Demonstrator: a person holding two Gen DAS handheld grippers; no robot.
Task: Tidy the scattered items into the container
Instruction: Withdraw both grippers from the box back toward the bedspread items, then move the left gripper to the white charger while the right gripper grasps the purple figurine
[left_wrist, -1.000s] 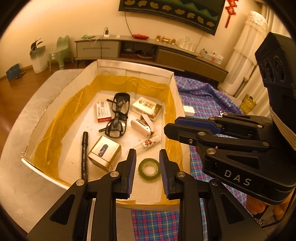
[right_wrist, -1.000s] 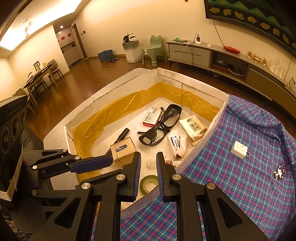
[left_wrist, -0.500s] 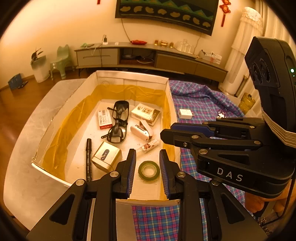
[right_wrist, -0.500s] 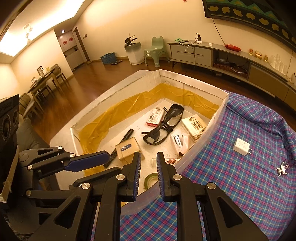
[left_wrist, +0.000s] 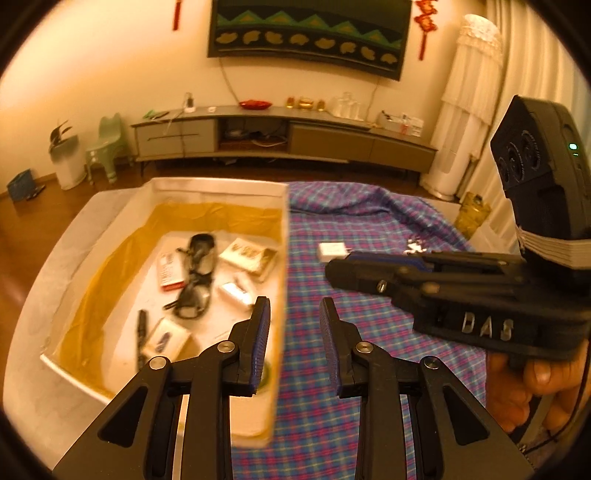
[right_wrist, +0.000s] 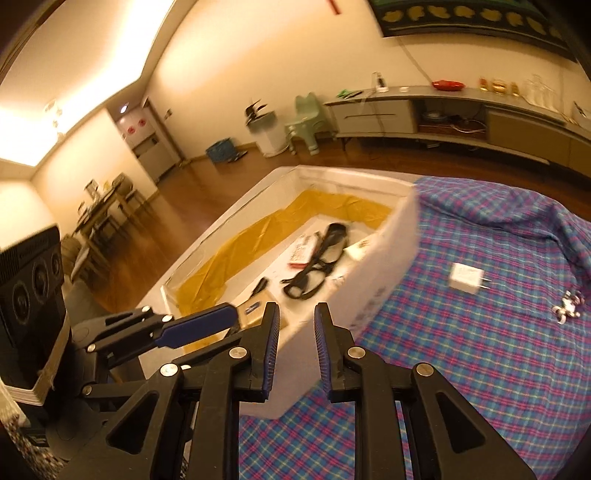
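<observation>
Both grippers are empty and clear of the white box (right_wrist: 384, 273), whose yellow-lined floor already holds sunglasses (left_wrist: 195, 280), a red-and-white pack (left_wrist: 170, 271), a marker (left_wrist: 141, 332) and several small cartons. The left gripper (left_wrist: 293, 343) has just been opening; its jaws stand apart with only the box's near wall and the plaid cloth (left_wrist: 369, 295) seen between them. The right gripper (right_wrist: 295, 350) has also just been opening from nearly shut, a narrow gap with nothing in it. What seems left to tidy lies out on the cloth: a white charger plug (right_wrist: 466, 278) and, just beyond it, a small metal trinket (right_wrist: 567, 306), too blurred to name. The right gripper sits nearer these, so the sensible move is to widen its jaws well before descending, line the pads across the plug's flat sides rather than its prongs, and press down lightly so the loose cloth is not pinched along with it. The left gripper should keep out of its path.
</observation>
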